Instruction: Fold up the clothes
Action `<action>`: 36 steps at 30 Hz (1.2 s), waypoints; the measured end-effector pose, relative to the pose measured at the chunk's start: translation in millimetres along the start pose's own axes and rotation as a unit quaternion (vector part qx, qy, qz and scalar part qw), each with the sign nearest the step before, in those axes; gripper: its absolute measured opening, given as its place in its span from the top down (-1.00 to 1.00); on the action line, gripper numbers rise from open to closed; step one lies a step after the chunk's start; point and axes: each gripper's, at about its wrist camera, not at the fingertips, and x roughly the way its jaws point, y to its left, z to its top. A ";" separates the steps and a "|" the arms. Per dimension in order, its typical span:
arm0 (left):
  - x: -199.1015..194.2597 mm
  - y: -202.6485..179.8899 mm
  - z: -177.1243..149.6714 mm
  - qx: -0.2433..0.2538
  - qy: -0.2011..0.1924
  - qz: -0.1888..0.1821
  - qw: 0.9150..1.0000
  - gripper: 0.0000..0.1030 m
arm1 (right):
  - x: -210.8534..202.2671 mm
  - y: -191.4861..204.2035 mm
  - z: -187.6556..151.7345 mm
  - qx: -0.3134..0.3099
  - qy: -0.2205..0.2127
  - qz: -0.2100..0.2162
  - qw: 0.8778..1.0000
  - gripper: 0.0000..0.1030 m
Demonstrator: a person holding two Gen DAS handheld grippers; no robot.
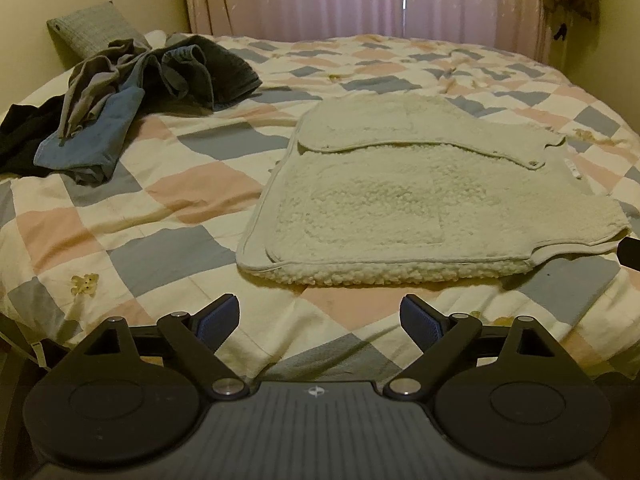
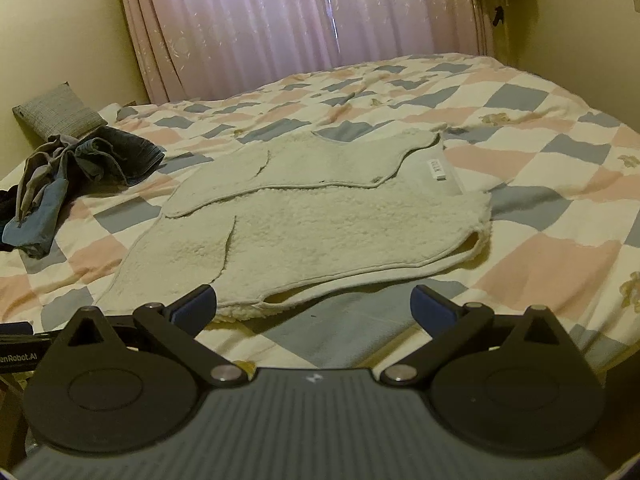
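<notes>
A cream fleece vest [image 1: 404, 196] lies flat on the bed, its front panels folded over each other; the right wrist view shows the same fleece vest [image 2: 316, 220] with a white label near its collar. My left gripper [image 1: 318, 318] stands open just short of the vest's near hem, nothing between its blue pads. My right gripper [image 2: 314, 306] is open too, and its left fingertip [image 2: 196, 304] overlaps the vest's near edge in the picture; whether it touches I cannot tell. A tip of the right gripper [image 1: 630, 254] shows at the right edge of the left wrist view.
A heap of unfolded clothes [image 1: 132, 92], grey, blue denim and black, lies at the bed's far left by a grey cushion [image 1: 90, 28]. The checked quilt [image 1: 160, 208] covers the bed. Pink curtains [image 2: 288, 20] hang behind. The cream wall [image 2: 60, 32] closes the left side.
</notes>
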 end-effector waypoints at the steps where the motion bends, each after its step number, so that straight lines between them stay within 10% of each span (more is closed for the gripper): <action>1: 2.3 -0.8 1.4 0.002 0.001 -0.001 1.000 -0.75 | 2.3 -0.9 0.3 0.003 0.002 0.001 1.000 -0.98; 18: 51.4 -20.3 25.7 0.014 0.014 -0.036 0.999 -0.76 | 42.4 -19.3 7.7 0.020 0.034 -0.044 0.998 -0.98; 24: 69.4 -16.5 35.3 0.027 0.001 -0.029 0.999 -0.81 | 42.7 -58.0 5.2 0.110 -0.044 -0.032 0.992 -0.94; 29: 95.5 -10.1 48.4 0.027 0.003 -0.020 0.999 -0.81 | 63.6 -122.7 1.7 0.254 -0.063 -0.024 0.965 -0.25; 36: 133.9 -11.2 67.9 0.031 0.002 -0.029 0.999 -0.81 | 108.7 -160.4 0.1 0.311 -0.052 -0.068 0.947 -0.10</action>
